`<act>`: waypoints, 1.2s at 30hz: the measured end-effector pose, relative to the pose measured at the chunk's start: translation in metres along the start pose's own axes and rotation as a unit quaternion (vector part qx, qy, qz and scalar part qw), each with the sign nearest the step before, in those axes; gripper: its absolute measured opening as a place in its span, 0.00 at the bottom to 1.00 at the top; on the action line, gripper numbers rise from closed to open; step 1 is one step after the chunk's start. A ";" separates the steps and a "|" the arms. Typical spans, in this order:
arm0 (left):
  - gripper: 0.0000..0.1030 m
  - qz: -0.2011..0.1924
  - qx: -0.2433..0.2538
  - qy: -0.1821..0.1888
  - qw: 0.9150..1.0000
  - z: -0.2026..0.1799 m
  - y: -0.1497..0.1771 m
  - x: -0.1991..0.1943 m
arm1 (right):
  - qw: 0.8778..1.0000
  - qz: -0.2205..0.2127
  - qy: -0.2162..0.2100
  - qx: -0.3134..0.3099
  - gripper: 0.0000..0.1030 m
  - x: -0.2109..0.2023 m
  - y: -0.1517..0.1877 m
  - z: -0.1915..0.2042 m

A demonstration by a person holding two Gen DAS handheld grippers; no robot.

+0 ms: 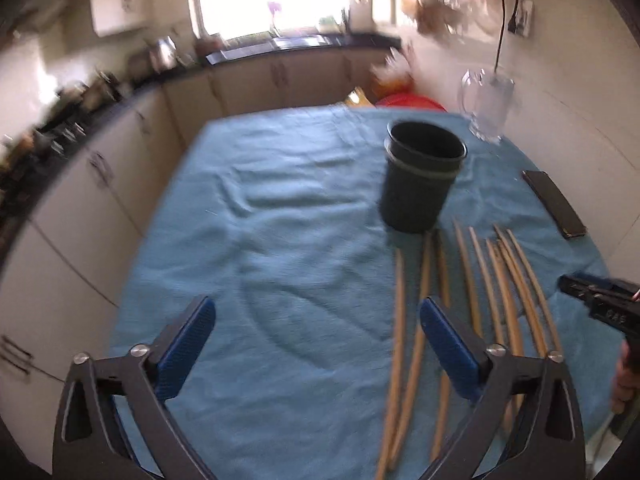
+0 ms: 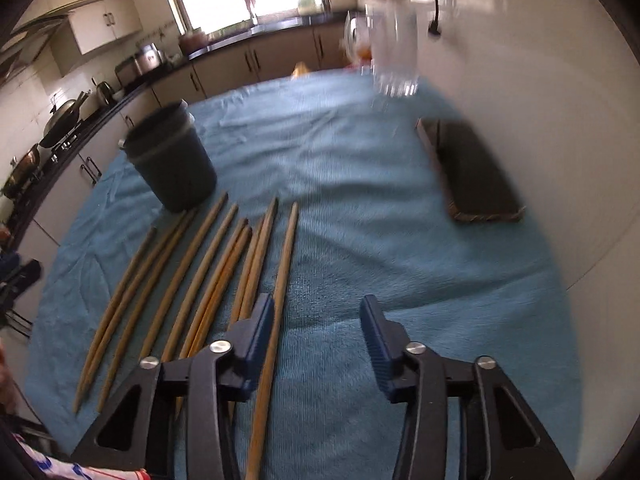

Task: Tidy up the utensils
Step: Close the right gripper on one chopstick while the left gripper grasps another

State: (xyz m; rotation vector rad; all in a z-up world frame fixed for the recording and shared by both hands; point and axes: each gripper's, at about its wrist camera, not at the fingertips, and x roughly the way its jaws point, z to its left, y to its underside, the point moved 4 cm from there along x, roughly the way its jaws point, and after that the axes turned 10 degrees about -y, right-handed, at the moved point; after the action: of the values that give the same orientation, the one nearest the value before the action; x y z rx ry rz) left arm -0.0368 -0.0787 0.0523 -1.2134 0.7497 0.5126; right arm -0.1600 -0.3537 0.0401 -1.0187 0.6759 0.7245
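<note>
Several wooden chopsticks [image 1: 472,280] lie side by side on the blue cloth, also in the right wrist view [image 2: 208,264]. A dark cup [image 1: 420,176] stands upright just beyond their far ends; it also shows in the right wrist view [image 2: 170,160]. My left gripper [image 1: 316,328] is open and empty, above the cloth with its right finger over the leftmost chopsticks. My right gripper [image 2: 318,316] is open and empty, its left finger over the rightmost chopstick [image 2: 280,292]. The right gripper's tip [image 1: 592,300] shows at the right edge of the left wrist view.
The blue cloth [image 1: 280,220] covers the table. A dark phone [image 2: 472,168] lies at the right near the white wall. A clear glass pitcher [image 2: 392,52] stands at the far right corner. Kitchen counters and cabinets [image 1: 120,160] run along the left and back.
</note>
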 end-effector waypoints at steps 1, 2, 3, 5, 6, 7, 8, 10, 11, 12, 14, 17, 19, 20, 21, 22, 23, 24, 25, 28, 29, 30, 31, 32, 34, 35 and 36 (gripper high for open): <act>0.79 0.020 -0.003 0.016 1.000 -0.005 -0.004 0.013 | 1.000 0.005 -0.006 0.006 0.44 0.004 -0.001 -0.001; 0.74 0.035 -0.004 0.028 0.999 -0.010 -0.006 0.024 | 1.000 0.007 -0.011 0.009 0.44 0.007 -0.003 -0.003; 0.67 0.054 -0.006 0.044 0.998 -0.016 -0.009 0.037 | 1.000 0.010 -0.015 0.010 0.44 0.010 -0.006 -0.003; 0.65 0.070 -0.009 0.063 0.995 -0.025 -0.013 0.053 | 1.000 0.012 -0.019 0.010 0.44 0.017 -0.010 -0.002; 0.65 0.076 -0.010 0.071 0.995 -0.029 -0.015 0.059 | 1.000 0.014 -0.024 0.012 0.44 0.020 -0.012 -0.002; 0.64 0.082 -0.010 0.078 0.994 -0.035 -0.016 0.066 | 0.999 0.017 -0.028 0.014 0.44 0.022 -0.015 -0.003; 0.63 0.089 -0.009 0.085 0.992 -0.039 -0.018 0.072 | 0.999 0.019 -0.031 0.017 0.44 0.024 -0.017 -0.004; 0.53 0.104 -0.003 0.099 0.990 -0.050 -0.019 0.082 | 0.999 0.022 -0.038 0.023 0.44 0.026 -0.021 -0.008; 0.50 0.111 0.003 0.099 0.989 -0.054 -0.019 0.086 | 0.999 0.023 -0.041 0.026 0.44 0.028 -0.024 -0.007; 0.44 0.117 0.008 0.096 0.988 -0.056 -0.020 0.090 | 0.999 0.024 -0.041 0.027 0.44 0.030 -0.026 -0.008; 0.35 0.129 0.015 0.092 0.987 -0.061 -0.018 0.098 | 0.999 0.025 -0.042 0.024 0.44 0.032 -0.029 -0.008; 0.32 0.118 0.025 0.087 0.989 -0.065 -0.017 0.098 | 0.999 0.028 -0.043 0.019 0.44 0.035 -0.031 -0.006; 0.29 0.116 0.031 0.087 0.989 -0.066 -0.016 0.097 | 0.999 0.029 -0.043 0.012 0.44 0.037 -0.032 -0.005; 0.29 0.115 0.033 0.087 0.989 -0.066 -0.016 0.097 | 0.999 0.030 -0.042 0.008 0.44 0.039 -0.034 -0.004; 0.28 0.113 0.035 0.086 0.989 -0.066 -0.016 0.097 | 0.999 0.031 -0.039 0.004 0.44 0.040 -0.035 -0.003; 0.28 0.112 0.036 0.087 0.989 -0.066 -0.015 0.097 | 0.999 0.032 -0.036 0.002 0.43 0.041 -0.035 -0.003; 0.28 0.111 0.036 0.087 0.989 -0.066 -0.015 0.097 | 0.999 0.035 -0.029 -0.005 0.41 0.043 -0.037 -0.001; 0.28 0.110 0.036 0.087 0.989 -0.066 -0.014 0.096 | 0.999 0.038 -0.019 -0.012 0.41 0.046 -0.039 0.001; 0.28 0.109 0.037 0.086 0.990 -0.067 -0.014 0.096 | 0.999 0.040 -0.013 -0.017 0.39 0.047 -0.040 0.002; 0.28 0.108 0.044 0.081 0.990 -0.068 -0.018 0.098 | 0.997 0.055 0.026 -0.050 0.32 0.056 -0.045 0.009; 0.28 0.107 0.047 0.080 0.990 -0.070 -0.019 0.098 | 0.996 0.059 0.036 -0.057 0.30 0.058 -0.046 0.011; 0.28 0.107 0.051 0.079 0.990 -0.071 -0.019 0.098 | 0.995 0.064 0.044 -0.063 0.30 0.061 -0.048 0.013; 0.28 0.107 0.054 0.079 0.990 -0.071 -0.020 0.099 | 0.993 0.073 0.058 -0.074 0.30 0.065 -0.051 0.016; 0.28 0.107 0.056 0.078 0.990 -0.072 -0.020 0.099 | 0.992 0.077 0.065 -0.079 0.30 0.068 -0.053 0.019; 0.28 0.107 0.057 0.079 0.989 -0.072 -0.020 0.098 | 0.990 0.086 0.072 -0.084 0.29 0.073 -0.058 0.022; 0.27 0.106 0.057 0.078 0.990 -0.072 -0.020 0.098 | 0.990 0.088 0.069 -0.084 0.22 0.076 -0.061 0.023; 0.11 0.102 0.054 0.077 0.990 -0.070 -0.020 0.098 | 0.990 0.089 0.065 -0.085 0.17 0.077 -0.064 0.024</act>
State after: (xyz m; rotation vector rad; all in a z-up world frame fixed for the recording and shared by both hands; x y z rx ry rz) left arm 0.0251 -0.1552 -0.0196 -1.0891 1.0271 0.5430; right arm -0.0603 -0.3365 0.0207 -1.1795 0.8368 0.8868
